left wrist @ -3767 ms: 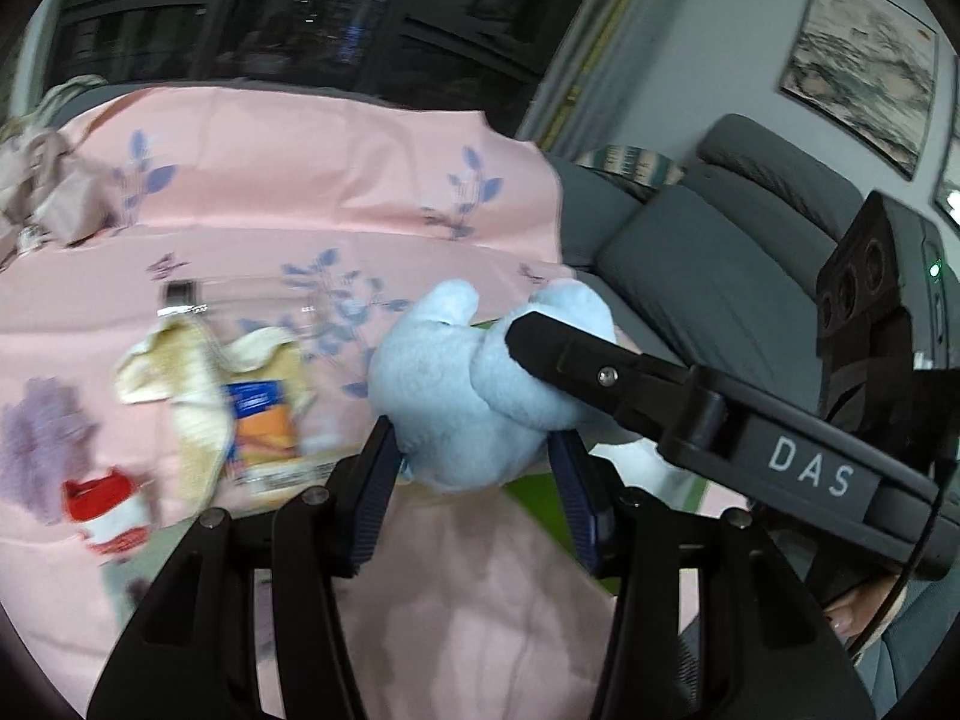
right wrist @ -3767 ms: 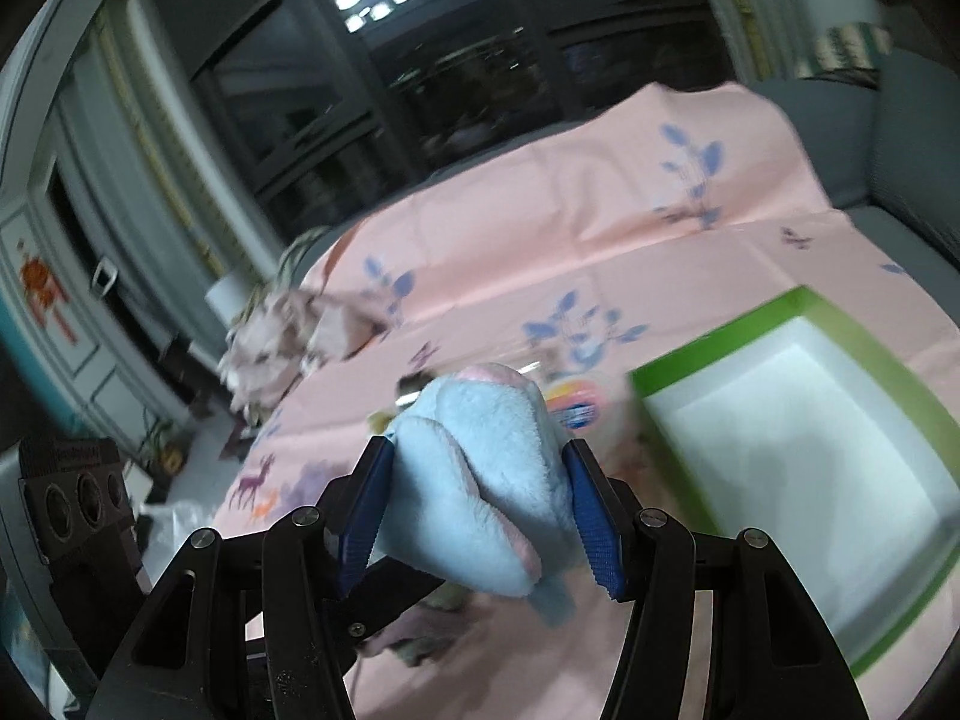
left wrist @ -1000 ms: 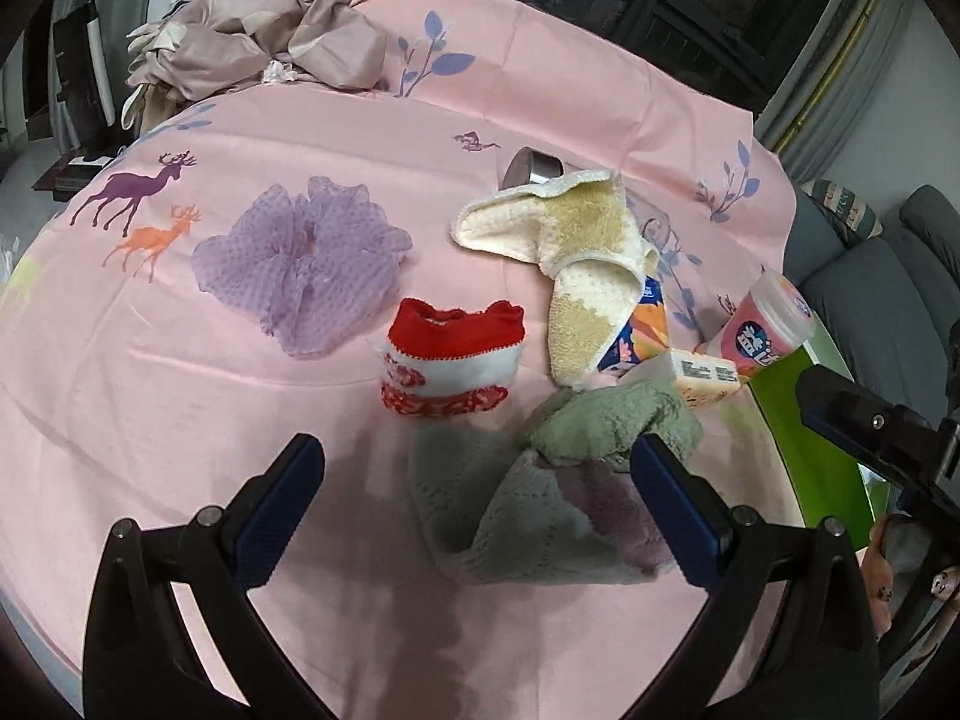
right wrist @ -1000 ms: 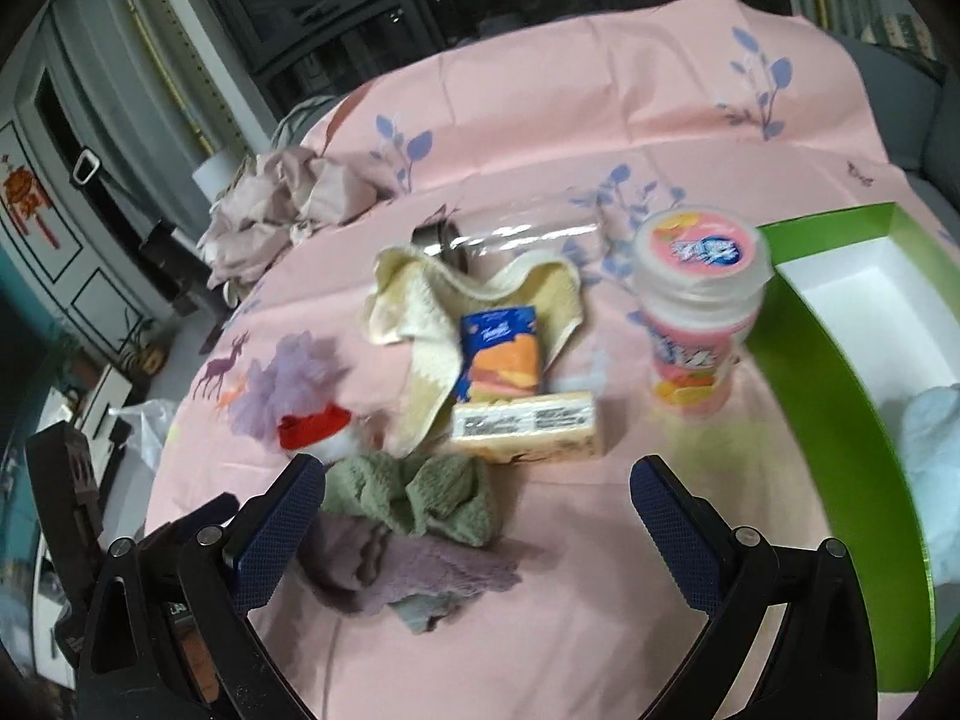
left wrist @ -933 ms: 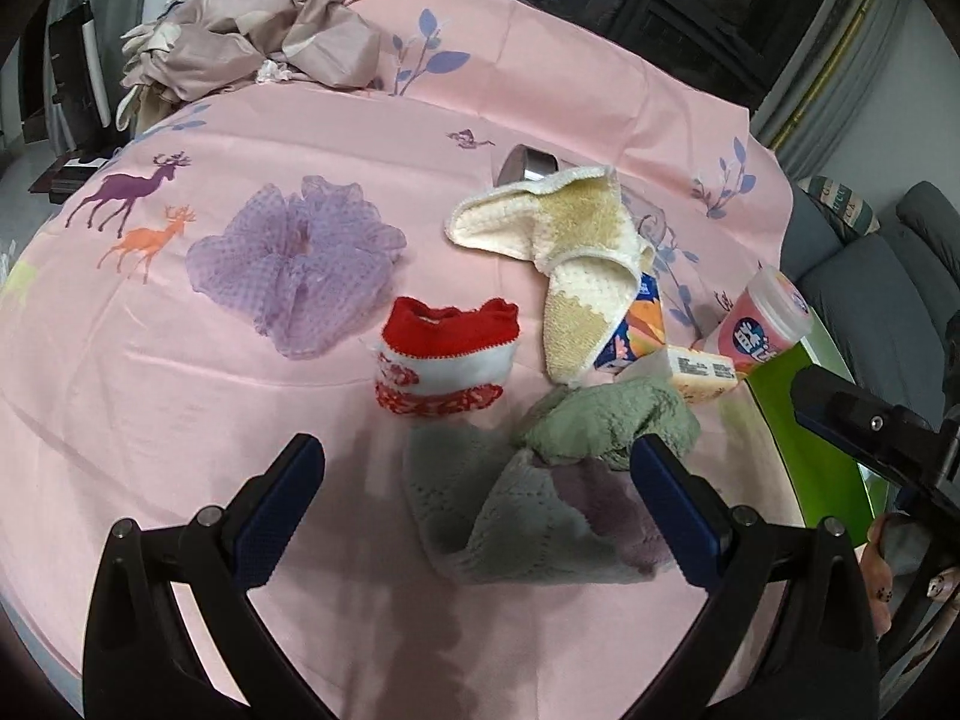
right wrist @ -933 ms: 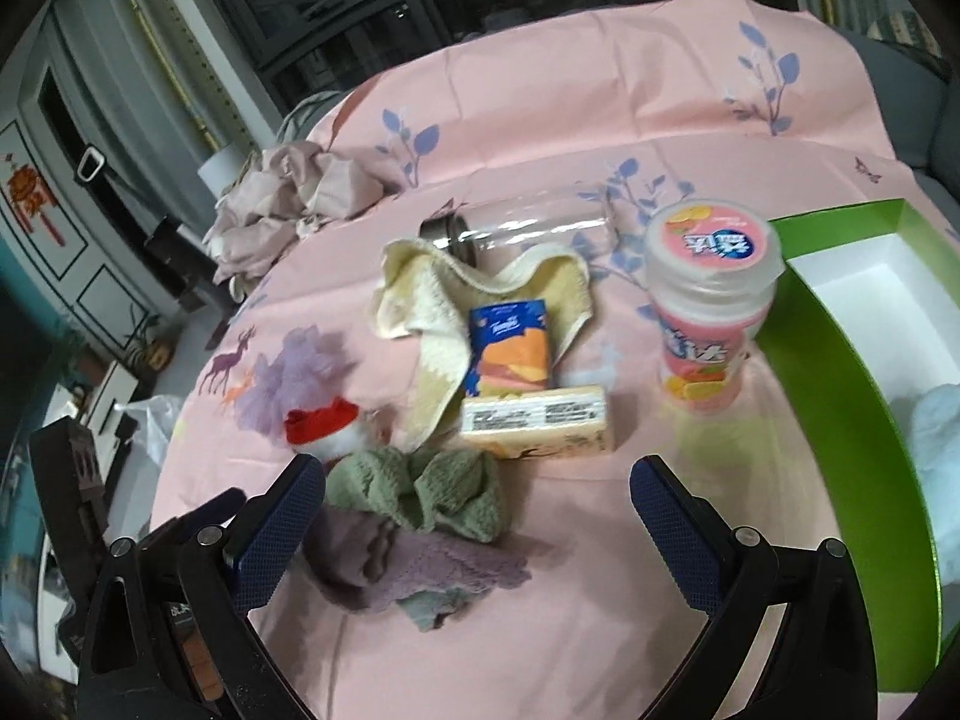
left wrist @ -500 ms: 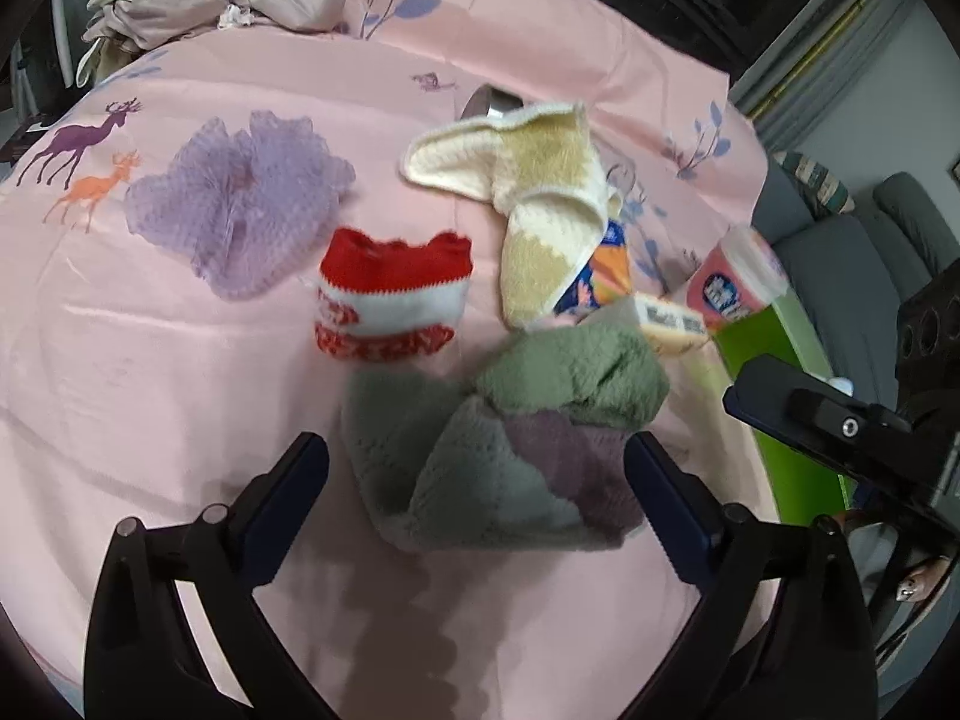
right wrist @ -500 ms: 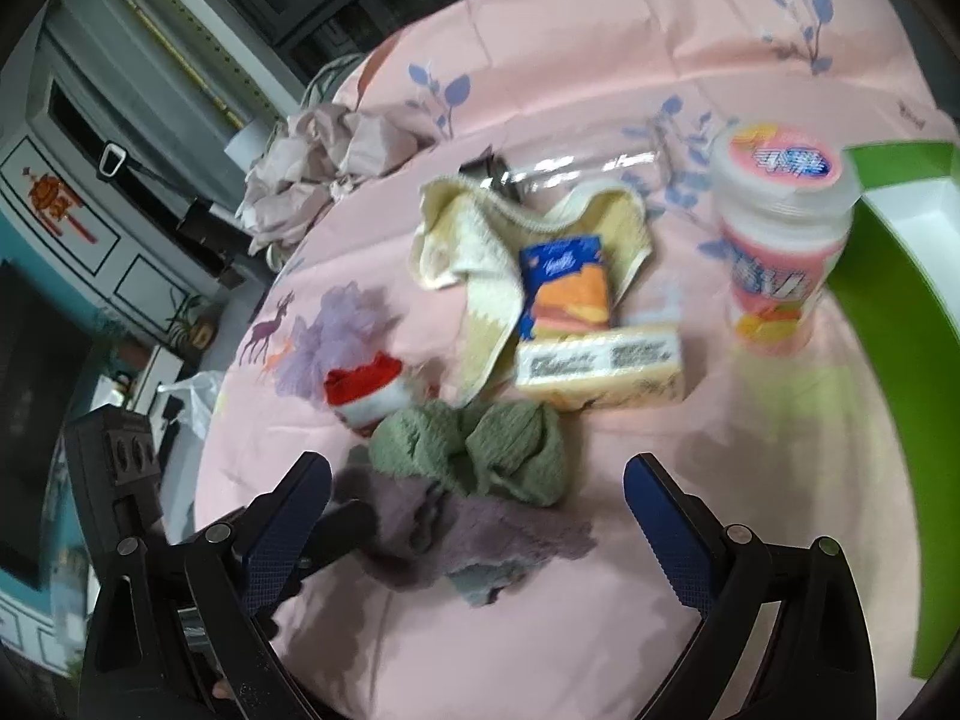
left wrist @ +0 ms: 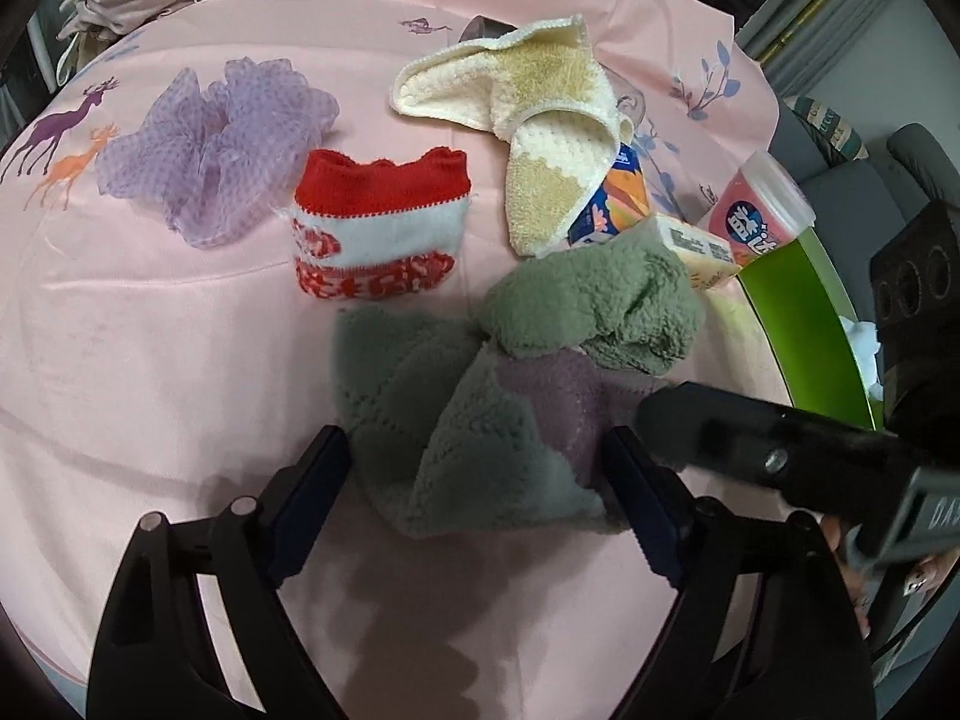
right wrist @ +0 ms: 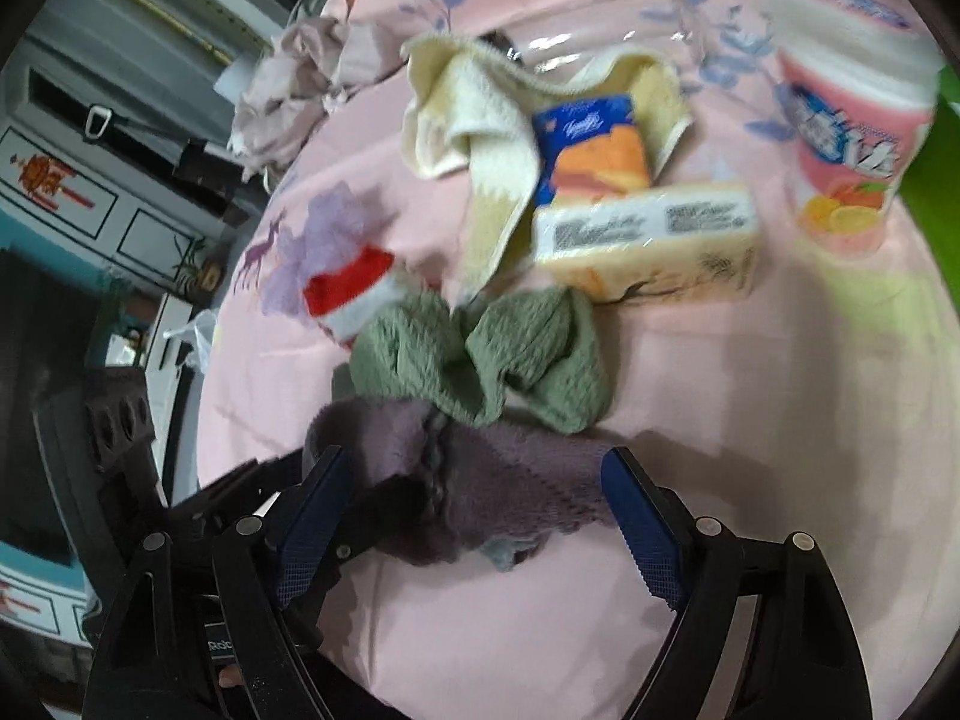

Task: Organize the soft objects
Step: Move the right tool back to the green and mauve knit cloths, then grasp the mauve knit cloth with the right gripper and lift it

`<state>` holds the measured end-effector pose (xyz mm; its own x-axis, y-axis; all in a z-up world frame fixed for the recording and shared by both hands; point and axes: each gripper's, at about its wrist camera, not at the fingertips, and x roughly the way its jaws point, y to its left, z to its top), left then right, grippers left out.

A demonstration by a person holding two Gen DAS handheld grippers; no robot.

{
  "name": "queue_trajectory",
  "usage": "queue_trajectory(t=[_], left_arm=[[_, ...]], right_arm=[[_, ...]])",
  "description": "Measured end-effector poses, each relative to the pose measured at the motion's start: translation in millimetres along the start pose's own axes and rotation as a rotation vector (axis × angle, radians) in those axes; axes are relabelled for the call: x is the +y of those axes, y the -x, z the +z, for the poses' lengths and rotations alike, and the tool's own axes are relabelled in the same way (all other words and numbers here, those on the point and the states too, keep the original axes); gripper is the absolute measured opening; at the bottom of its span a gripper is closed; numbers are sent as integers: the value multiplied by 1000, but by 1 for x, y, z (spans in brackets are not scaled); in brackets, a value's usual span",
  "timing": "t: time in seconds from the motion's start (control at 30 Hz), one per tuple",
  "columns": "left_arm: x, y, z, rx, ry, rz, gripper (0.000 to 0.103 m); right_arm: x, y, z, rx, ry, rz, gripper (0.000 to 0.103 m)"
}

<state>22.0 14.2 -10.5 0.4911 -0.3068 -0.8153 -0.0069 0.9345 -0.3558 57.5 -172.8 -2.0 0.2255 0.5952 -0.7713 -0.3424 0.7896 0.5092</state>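
Landmark taken: the green-and-purple towel (left wrist: 480, 420), crumpled low on the pink cloth (left wrist: 150, 360).

Left wrist view, left to right:
- Lilac mesh puff (left wrist: 210, 138) seen up-left of the towel, well apart.
- Red-and-white sock (left wrist: 378, 228) lies just above the towel's left part.
- Left gripper (left wrist: 480, 498) is set over the towel's near edge; its jaws have just been closing and stand apart, one blue pad at each side of the fabric. Pad contact cannot be told.
- Cream-yellow cloth (left wrist: 540, 138) lies above the towel.
- Tissue pack (left wrist: 702, 252) touches the towel's upper right fold.
- Pink cup (left wrist: 756, 210) stands right of the pack.
- Green box (left wrist: 804, 324) sits right of the towel; a bit of pale blue plush (left wrist: 864, 348) shows inside it.
- A black finger of the right gripper (right wrist: 474, 516) reaches in over the towel's right side.

Right wrist view, left to right:
- Sock and puff are seen up-left of the towel.
- Right gripper's jaws have just been closing and stand apart, straddling the towel's purple end; picture blurred, firm contact not told.
- Tissue pack lies just above the towel's green folds; cup up-right.
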Motion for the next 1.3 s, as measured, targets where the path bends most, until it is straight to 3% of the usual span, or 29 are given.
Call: queue_trajectory(t=[0.23,0.33,0.47,0.57,0.8,1.07,1.3], left_arm=[[-6,-4,-2,-7,-32,-10,76],[-10,-5,-3,-13,-48,-17,66],[-14,-7,-3,-6,-48,-81,48],[-18,-5,-4,-13,-63,-91,44],[-32,14,-4,-88,-114,-106,42],[-46,55,-9,-242,-188,-111,42],[-62,66,-3,-282,-223,-94,42]], right_arm=[[4,-13,-2,23,1,60,76],[3,-18,-2,25,-6,85,68],[2,-19,-3,19,-12,89,57],[4,-23,-3,41,-25,167,53],[18,-10,-4,9,25,177,54],[46,33,-7,-127,128,173,54],[46,55,-5,-182,148,165,54]])
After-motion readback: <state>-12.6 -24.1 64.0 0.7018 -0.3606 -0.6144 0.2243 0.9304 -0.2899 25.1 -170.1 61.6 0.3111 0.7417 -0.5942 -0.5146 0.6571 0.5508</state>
